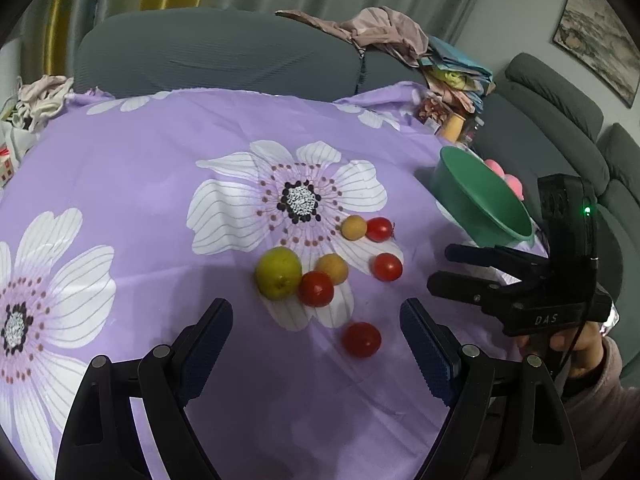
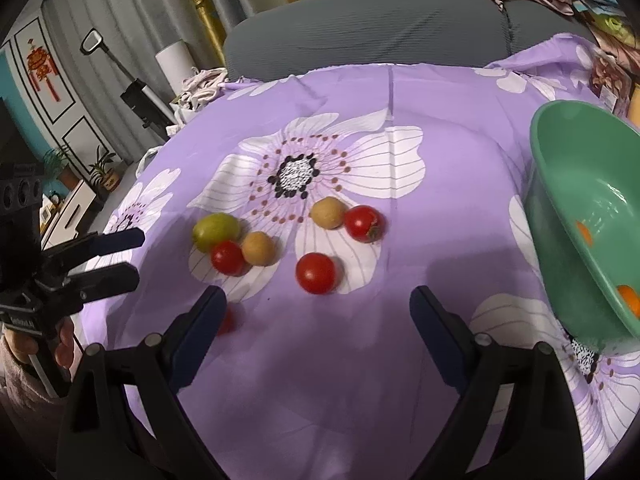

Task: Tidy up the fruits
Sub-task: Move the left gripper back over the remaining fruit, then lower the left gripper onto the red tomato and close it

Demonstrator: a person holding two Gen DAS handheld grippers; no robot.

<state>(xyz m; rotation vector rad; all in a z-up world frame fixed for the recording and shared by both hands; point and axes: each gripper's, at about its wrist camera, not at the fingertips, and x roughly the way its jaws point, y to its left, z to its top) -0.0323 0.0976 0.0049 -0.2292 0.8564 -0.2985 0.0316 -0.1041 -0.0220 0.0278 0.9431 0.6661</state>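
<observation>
Fruit lies loose on the purple flowered cloth [image 1: 160, 168]. Left wrist view: green-yellow fruit [image 1: 279, 273] near centre, touching a red tomato [image 1: 315, 289] at its 4 o'clock; tan fruit [image 1: 332, 268] just behind that tomato. Second tan fruit [image 1: 354, 227] and a tomato [image 1: 379, 229] sit side by side at 1 o'clock of the group, another tomato [image 1: 387, 267] at 3 o'clock, and a lone tomato [image 1: 361, 339] at 5 o'clock, apart from the rest. Left gripper [image 1: 316, 344] spread wide, holding nothing, poised above the cloth. Right gripper [image 2: 316, 328] likewise spread, nothing between its fingers. Green bowl [image 2: 568, 184] stands at 3 o'clock in the right wrist view, orange fruit [image 2: 628, 298] inside.
</observation>
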